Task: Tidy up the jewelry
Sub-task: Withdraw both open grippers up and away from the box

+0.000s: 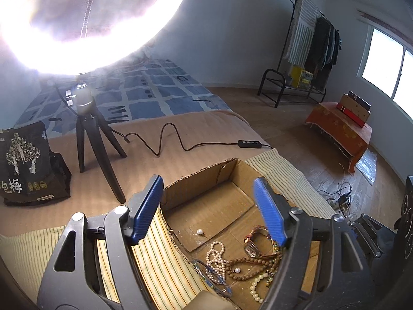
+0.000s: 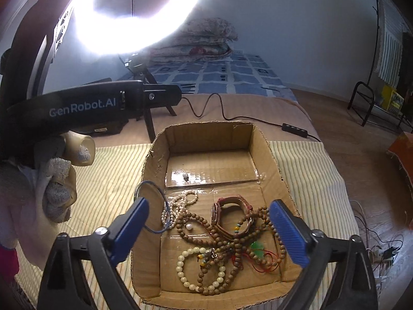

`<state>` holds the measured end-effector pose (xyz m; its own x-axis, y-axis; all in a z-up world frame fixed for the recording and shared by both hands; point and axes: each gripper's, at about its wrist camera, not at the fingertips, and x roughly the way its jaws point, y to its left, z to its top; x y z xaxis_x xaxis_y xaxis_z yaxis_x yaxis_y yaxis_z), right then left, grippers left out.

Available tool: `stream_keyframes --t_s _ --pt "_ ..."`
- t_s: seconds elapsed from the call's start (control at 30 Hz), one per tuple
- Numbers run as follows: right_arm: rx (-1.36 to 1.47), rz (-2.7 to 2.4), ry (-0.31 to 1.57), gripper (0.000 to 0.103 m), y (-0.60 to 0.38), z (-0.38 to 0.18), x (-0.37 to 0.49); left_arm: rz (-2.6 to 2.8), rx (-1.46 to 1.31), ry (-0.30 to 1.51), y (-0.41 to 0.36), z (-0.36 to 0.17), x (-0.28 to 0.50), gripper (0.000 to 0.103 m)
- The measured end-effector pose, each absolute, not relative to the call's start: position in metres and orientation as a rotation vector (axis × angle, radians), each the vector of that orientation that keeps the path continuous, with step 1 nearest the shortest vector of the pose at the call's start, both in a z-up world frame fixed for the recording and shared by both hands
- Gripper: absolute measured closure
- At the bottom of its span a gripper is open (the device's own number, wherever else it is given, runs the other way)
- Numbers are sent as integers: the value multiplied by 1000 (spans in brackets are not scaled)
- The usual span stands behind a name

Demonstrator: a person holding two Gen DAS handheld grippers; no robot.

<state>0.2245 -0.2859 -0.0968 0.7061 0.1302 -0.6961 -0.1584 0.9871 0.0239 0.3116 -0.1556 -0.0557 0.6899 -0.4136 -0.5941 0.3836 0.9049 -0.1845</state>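
Both tongs, left point(image 1: 210, 209) and right point(image 2: 218, 228), stand wide and empty above the cardboard box point(image 2: 268, 155), where the tangled jewelry point(image 2: 224, 237) lies just below their blue fingers.

ring light point(image 1: 85, 25) blown out above grippers, heavy glare, window point(image 1: 387, 69) daylight, dim room, fisheye-bent edges

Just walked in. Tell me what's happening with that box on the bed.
A person holding a two-finger gripper in each hand is sorting jewelry in a cardboard box on a striped cloth. The left gripper and right gripper both hang open over it, gripping nothing. In the box lie a watch, brown bead strands, a pearl necklace, a cream bead bracelet and a blue ring at the left wall.
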Motion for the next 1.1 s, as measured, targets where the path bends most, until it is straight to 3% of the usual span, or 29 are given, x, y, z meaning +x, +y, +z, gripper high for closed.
stream_keyframes --t_s 1.1 --pt "-109 81 686 0 -278 -54 190 -400 -21 625 -137 -13 277 24"
